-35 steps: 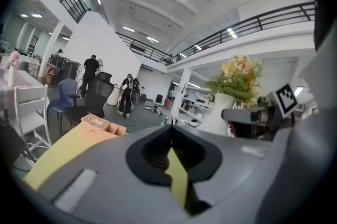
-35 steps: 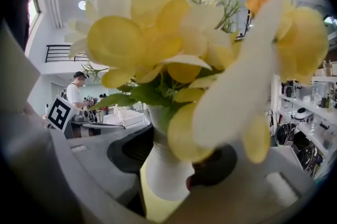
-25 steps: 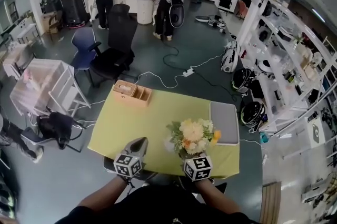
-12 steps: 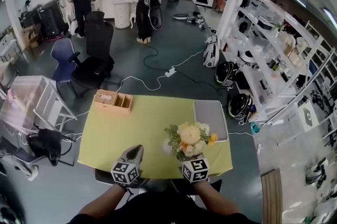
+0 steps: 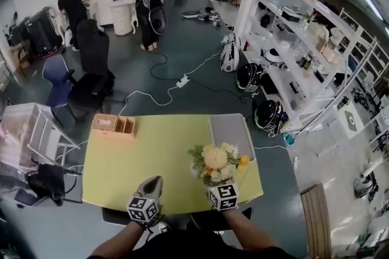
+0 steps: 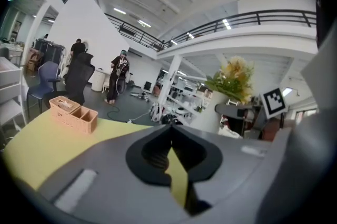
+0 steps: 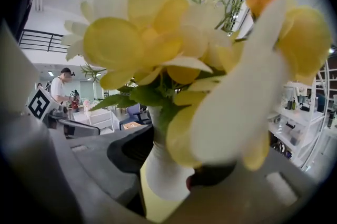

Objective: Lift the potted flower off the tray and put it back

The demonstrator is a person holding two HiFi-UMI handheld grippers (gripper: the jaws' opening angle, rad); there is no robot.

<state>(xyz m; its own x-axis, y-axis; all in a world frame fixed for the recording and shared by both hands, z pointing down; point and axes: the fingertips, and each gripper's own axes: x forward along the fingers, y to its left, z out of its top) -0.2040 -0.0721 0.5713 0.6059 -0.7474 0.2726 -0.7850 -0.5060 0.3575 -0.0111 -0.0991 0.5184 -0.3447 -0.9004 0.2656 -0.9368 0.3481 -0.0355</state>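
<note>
**Right tool holds the flower pot, just off the tray**

The right tool (image 7: pixel 171 168) has its two jaws closed on the white pot of the potted flower (image 5: pixel 216 159). The pot sits right between the jaws, and the yellow and white blooms fill most of the right gripper view.

In the head view the flower is over the yellow-green surface (image 5: pixel 152 154), near the person's edge. The grey tray (image 5: pixel 231 133) lies just beside it, at about 1 o'clock from the flower. The flower is not on the tray. I cannot tell if the pot touches the surface.

The left tool (image 6: pixel 169 129) is at about 8 o'clock from the flower. Its jaw tips meet and it holds nothing.

A small wooden box (image 5: pixel 113 125) sits at the far left corner of the surface, at about 10 o'clock.
</note>
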